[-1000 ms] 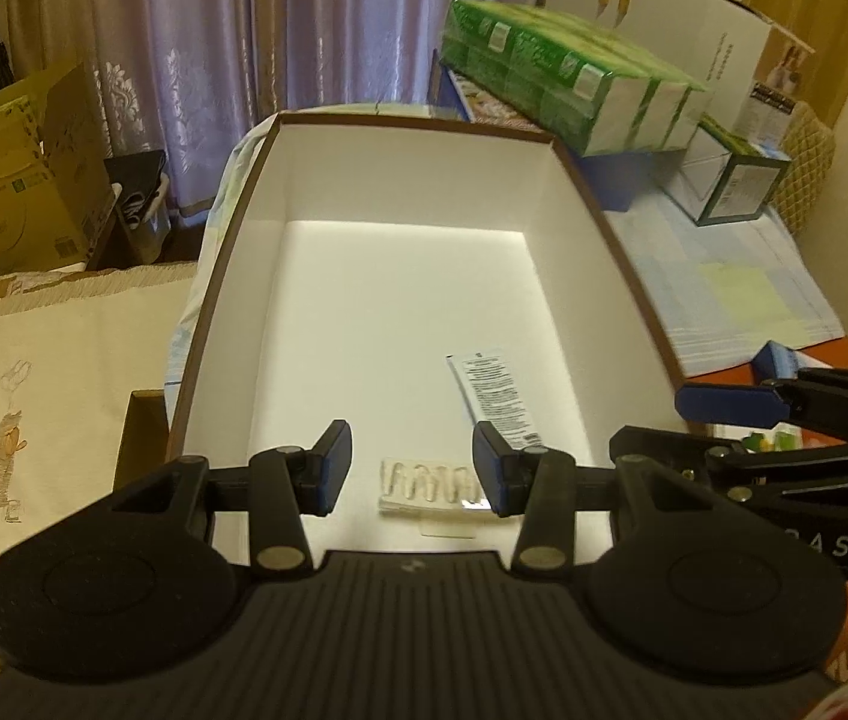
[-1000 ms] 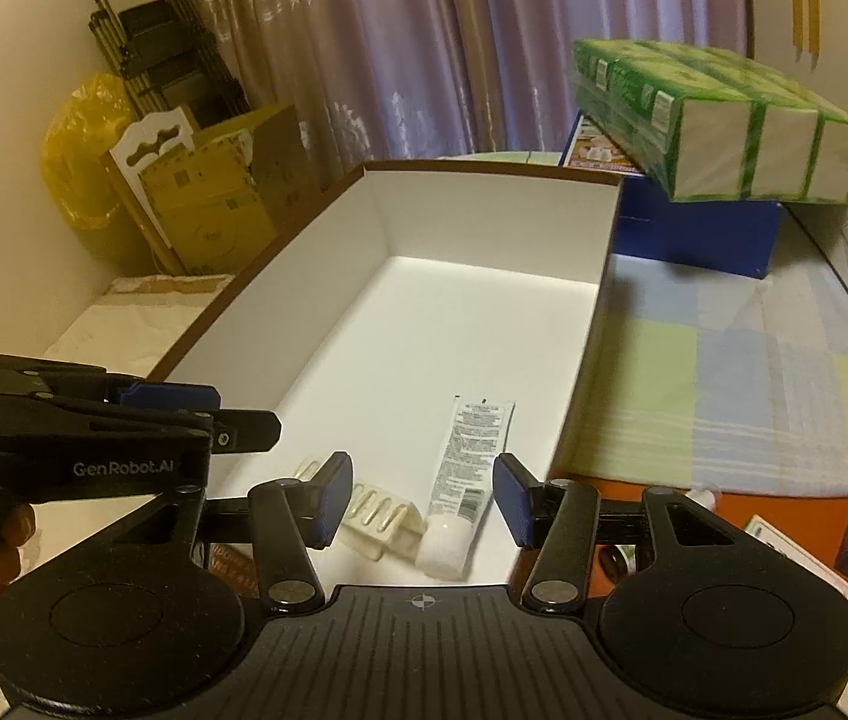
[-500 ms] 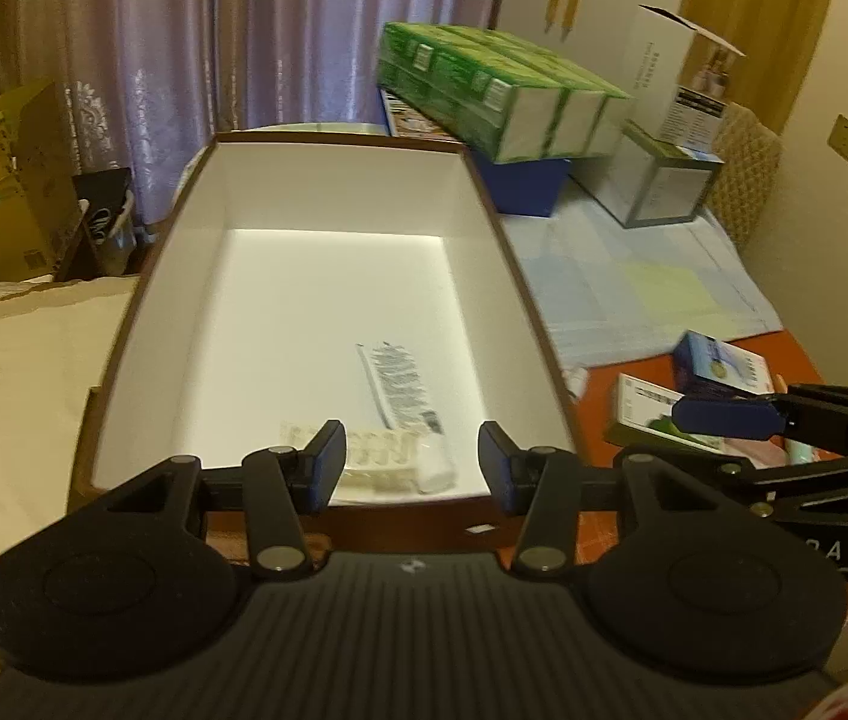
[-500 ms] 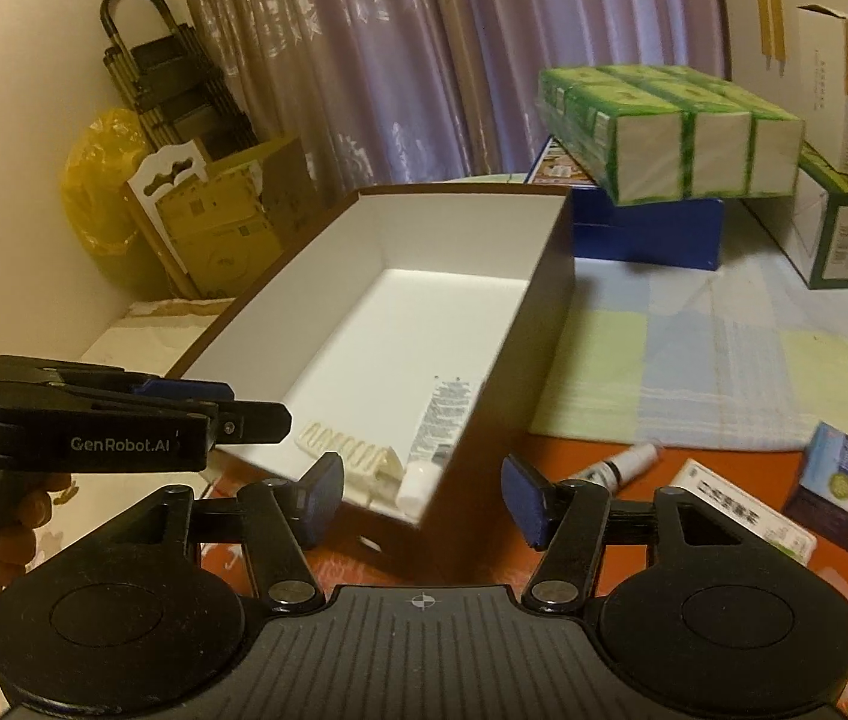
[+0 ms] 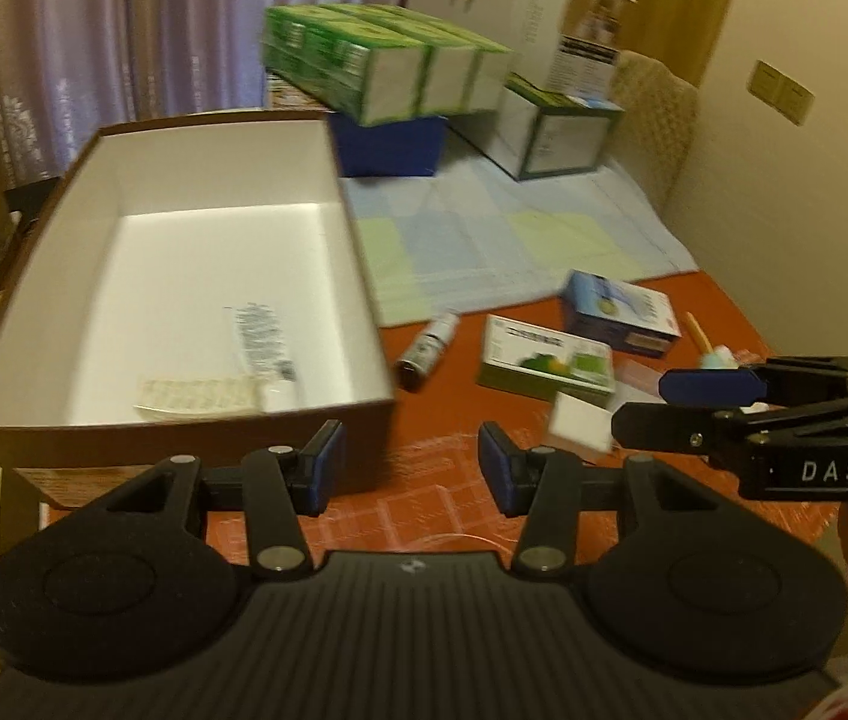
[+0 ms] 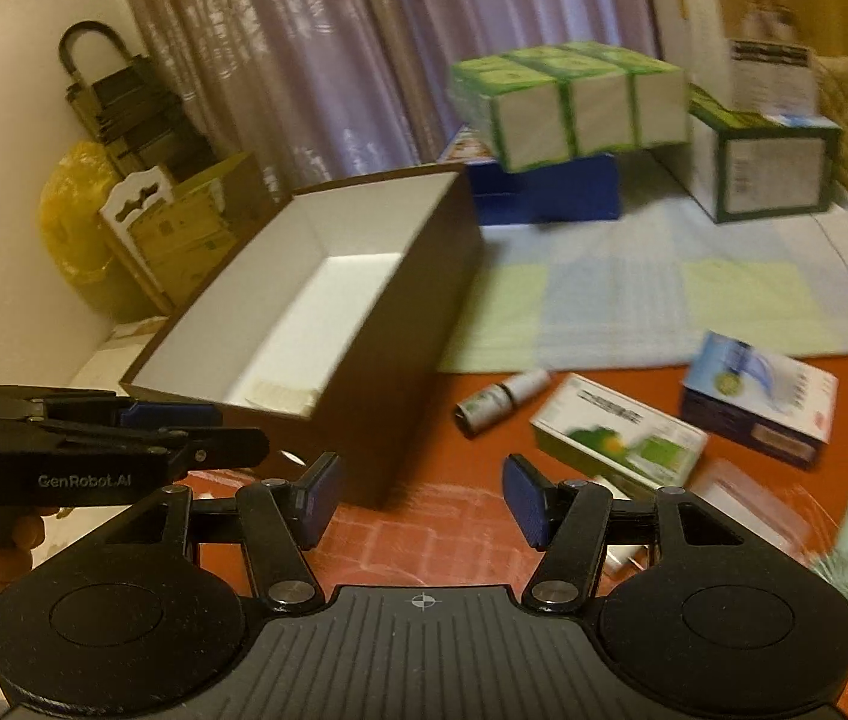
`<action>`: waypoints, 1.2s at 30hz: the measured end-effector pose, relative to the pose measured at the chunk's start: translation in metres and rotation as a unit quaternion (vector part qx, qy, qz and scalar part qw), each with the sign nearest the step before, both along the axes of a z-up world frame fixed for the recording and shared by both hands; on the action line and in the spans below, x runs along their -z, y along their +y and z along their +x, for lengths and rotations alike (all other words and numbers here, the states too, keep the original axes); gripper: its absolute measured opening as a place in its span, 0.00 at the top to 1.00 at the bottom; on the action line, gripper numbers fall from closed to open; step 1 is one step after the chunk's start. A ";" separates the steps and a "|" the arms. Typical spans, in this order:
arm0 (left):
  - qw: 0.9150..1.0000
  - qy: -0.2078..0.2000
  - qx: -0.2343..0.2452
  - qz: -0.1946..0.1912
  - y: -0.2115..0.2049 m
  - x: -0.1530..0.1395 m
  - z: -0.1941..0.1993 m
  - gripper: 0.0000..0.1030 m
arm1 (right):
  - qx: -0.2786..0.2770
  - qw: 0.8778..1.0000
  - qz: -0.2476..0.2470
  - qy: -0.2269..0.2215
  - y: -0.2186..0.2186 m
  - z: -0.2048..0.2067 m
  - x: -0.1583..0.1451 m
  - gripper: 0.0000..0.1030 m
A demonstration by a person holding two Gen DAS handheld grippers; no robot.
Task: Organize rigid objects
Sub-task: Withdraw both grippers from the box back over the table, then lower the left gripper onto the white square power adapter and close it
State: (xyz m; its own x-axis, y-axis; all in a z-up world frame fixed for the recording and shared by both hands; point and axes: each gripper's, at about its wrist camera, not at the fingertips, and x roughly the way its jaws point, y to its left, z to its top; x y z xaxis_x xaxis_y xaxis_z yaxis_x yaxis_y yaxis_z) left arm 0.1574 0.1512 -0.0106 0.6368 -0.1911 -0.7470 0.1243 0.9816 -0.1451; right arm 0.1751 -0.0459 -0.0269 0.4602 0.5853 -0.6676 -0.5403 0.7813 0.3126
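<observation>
Both your grippers — left (image 5: 405,468), right (image 6: 417,501) — part-open, empty. Loose items — small bottle (image 5: 427,351), green carton (image 5: 547,363) — beside brown box (image 5: 363,276). Risk: bottle rolls if your pads clip it off-centre.

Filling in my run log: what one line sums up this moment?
left tool: open, empty | right tool: open, empty | brown box: tube, blister strip inside | table: bottle, green carton
</observation>
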 end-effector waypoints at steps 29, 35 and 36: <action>0.991 0.032 0.128 0.012 -0.122 0.045 0.020 0.57 | 0.164 0.985 -0.030 0.038 -0.148 -0.033 0.007 0.45; 0.990 0.037 0.134 0.022 -0.132 0.059 0.028 0.57 | 0.187 0.980 -0.038 0.048 -0.163 -0.032 0.015 0.45; 0.990 0.036 0.135 0.024 -0.133 0.062 0.029 0.57 | 0.190 0.980 -0.040 0.049 -0.164 -0.031 0.016 0.45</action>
State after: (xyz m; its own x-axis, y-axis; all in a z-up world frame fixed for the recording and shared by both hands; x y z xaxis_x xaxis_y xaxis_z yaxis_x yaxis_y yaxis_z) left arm 0.1865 0.0178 -0.0722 0.5118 -0.3104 -0.8010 0.3746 0.9198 -0.1171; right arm 0.1439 -0.2103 -0.0429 0.5663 0.3285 -0.7559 -0.1754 0.9442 0.2788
